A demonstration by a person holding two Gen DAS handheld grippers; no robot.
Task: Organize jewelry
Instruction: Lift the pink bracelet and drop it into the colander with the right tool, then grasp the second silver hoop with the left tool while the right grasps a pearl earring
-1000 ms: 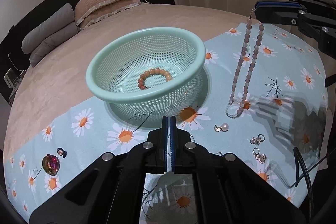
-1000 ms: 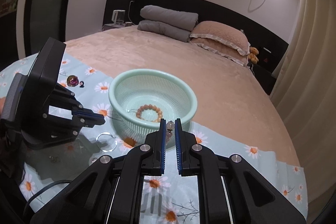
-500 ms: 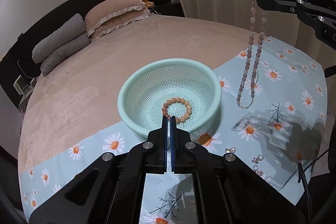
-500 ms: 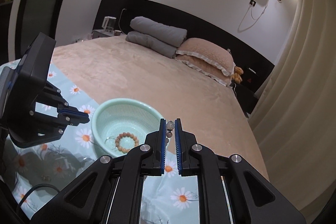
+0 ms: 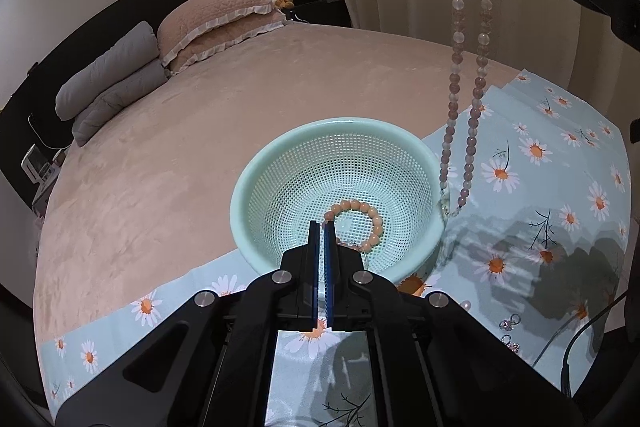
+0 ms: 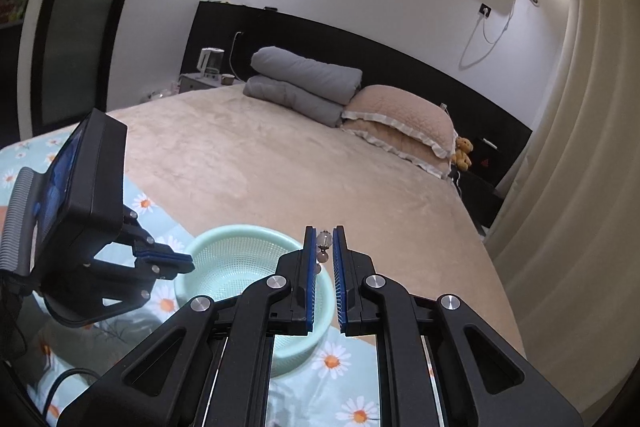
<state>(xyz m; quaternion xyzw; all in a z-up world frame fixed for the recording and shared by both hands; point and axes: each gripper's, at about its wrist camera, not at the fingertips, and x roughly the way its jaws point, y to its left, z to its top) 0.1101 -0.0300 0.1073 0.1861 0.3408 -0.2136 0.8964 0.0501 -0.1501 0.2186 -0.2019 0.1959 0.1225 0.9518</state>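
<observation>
1. The left tool (image 5: 323, 227) is nearest. Its two sides are pressed together with nothing seen between them. It hangs over the near rim of the mint basket (image 5: 276, 163).
2. Inside the basket lies an orange bead bracelet (image 5: 370, 217), flat on the bottom.
3. The basket sits on a daisy cloth (image 5: 560, 187) spread on the bed (image 5: 200, 127). A few small earrings (image 5: 510, 325) wait on the cloth, near the right edge.
4. Farther off, the right tool (image 6: 323, 239) is pinched on the top of a pink bead necklace (image 5: 460, 87).
5. The necklace hangs straight down, long way up and down. Its bottom loop is just outside the basket's right rim.
6. If it were dropped from here, the necklace might land on the cloth or catch on the rim. It could also swing, because it is long and loose.
</observation>
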